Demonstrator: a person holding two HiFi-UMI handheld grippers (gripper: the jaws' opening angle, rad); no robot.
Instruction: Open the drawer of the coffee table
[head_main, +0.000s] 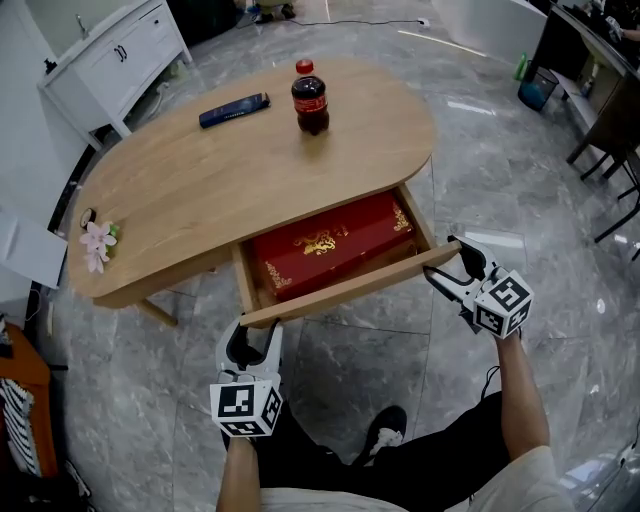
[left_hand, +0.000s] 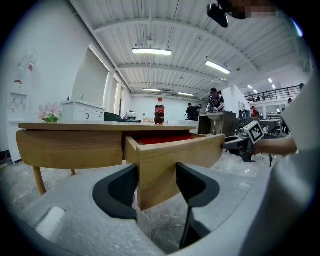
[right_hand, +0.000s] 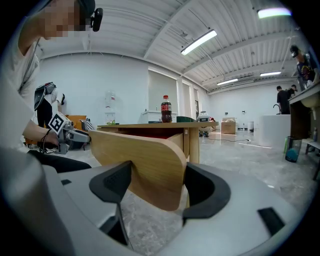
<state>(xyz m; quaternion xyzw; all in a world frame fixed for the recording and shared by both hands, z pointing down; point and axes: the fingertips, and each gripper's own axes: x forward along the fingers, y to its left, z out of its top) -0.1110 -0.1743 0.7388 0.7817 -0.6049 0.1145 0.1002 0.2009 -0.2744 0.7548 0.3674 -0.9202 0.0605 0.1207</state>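
Drawer (head_main: 350, 288): pulled well out from under the near edge of the surface (head_main: 200, 190), red box (head_main: 330, 245) lying inside. Left tool (head_main: 252, 335): jaws clamped across the left end of the drawer's front panel. Right tool (head_main: 447, 262): jaws clamped across its rounded right end. On the surface: cola bottle (head_main: 310, 100), upright; dark remote (head_main: 234, 110) near it; pink flower (head_main: 98, 243) at the left edge.

Nothing here can be read as words or numbers. The red label on the bottle (head_main: 310, 100), well beyond the left tongs (head_main: 250, 325) and right tongs (head_main: 443, 262), is too small to make out. The red box (head_main: 330, 245) in the drawer (head_main: 340, 290), just past both tongs, bears only a gold ornament.
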